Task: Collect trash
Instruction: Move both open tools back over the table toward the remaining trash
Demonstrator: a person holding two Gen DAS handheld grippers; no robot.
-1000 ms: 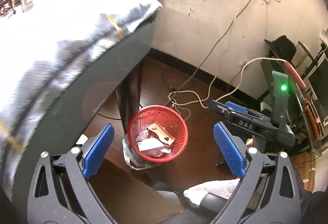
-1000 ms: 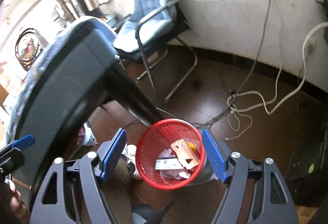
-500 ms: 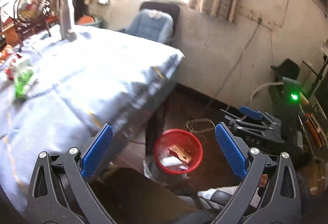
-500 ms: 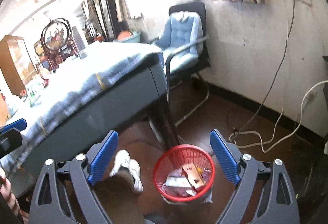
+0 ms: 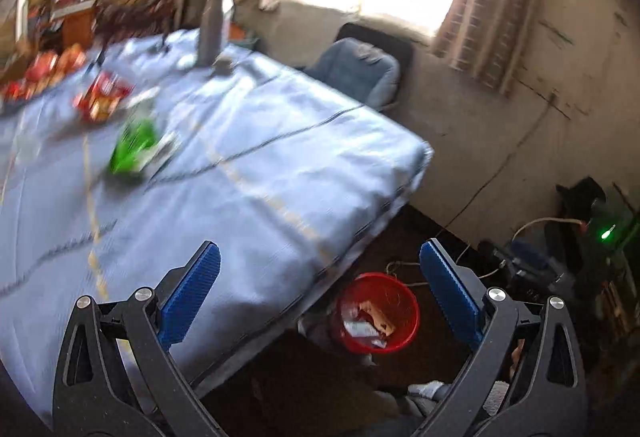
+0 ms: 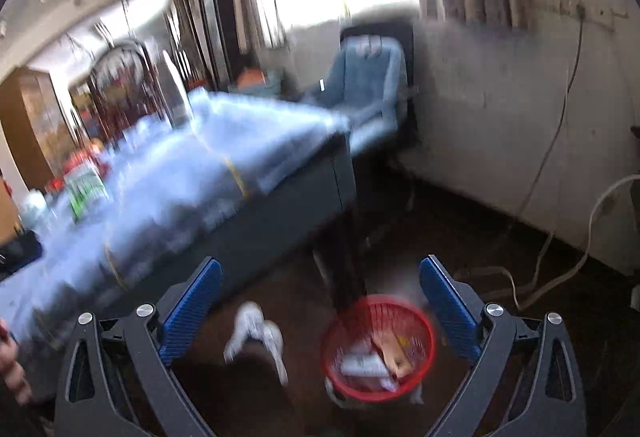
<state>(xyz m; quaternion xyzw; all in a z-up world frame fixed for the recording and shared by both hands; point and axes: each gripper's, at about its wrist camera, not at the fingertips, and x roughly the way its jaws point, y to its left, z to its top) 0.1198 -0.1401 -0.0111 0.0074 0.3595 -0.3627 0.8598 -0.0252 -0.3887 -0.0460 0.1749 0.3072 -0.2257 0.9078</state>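
A round red mesh basket [image 5: 378, 313] stands upright, mouth up, on the dark floor beside the cloth-covered bench [image 5: 224, 197], holding crumpled wrappers. Both hand-held grippers gape empty; the right hand-held gripper [image 6: 320, 309] has just widened.

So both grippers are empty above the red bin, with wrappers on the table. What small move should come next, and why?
Probably carry the left gripper toward the green packet on the table. Its fingers stand wide apart with nothing between them, the red bin already holds scraps, and that packet looks like the nearest loose wrapper, though blur hides its exact shape.
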